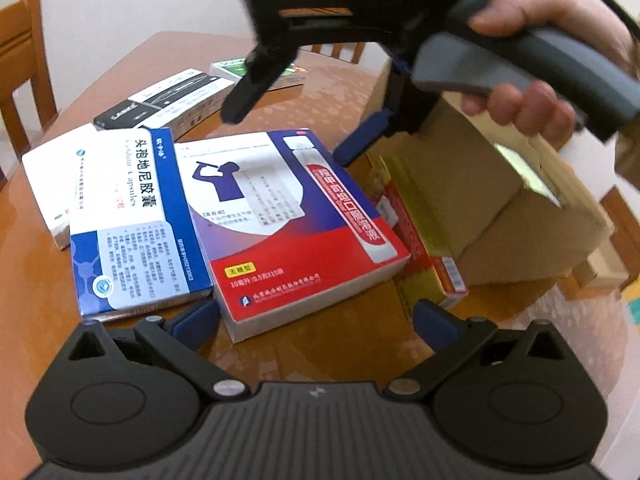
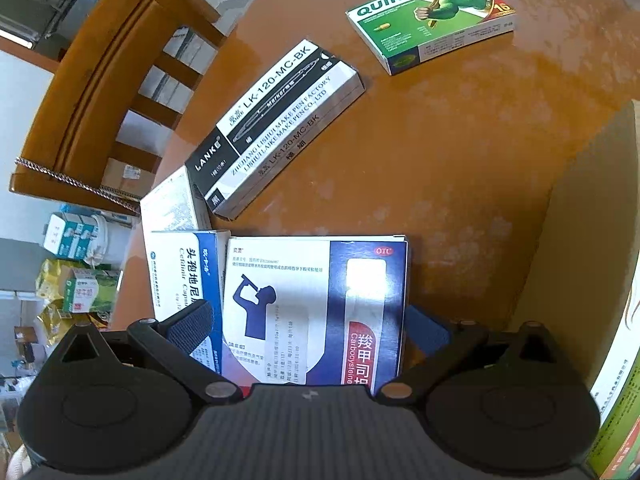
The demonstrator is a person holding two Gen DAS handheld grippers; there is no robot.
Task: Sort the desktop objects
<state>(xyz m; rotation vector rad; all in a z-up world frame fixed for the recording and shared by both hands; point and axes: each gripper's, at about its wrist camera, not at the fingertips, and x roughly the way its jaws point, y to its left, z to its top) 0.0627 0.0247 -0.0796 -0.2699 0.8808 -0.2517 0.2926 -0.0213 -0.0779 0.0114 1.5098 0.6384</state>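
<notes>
A red, blue and white medicine box (image 1: 288,220) with a drinking silhouette lies flat on the round wooden table (image 2: 460,140). My left gripper (image 1: 316,320) is open, its blue pads either side of the box's near corner and short of it. My right gripper (image 2: 308,332), held by a hand (image 1: 532,108), hovers open over the same box (image 2: 316,304), its fingers straddling it. A blue-and-white capsule box (image 1: 136,220) lies beside it on the left, resting on a white box (image 1: 48,184). Farther back lie a black-and-white pen box (image 2: 276,128) and a green box (image 2: 432,20).
An open cardboard box (image 1: 500,200) stands on the right, with a green-and-white package (image 2: 616,400) in it. A yellow-and-red box (image 1: 424,248) is wedged between it and the medicine box. A wooden chair (image 2: 100,92) stands beyond the table's left edge.
</notes>
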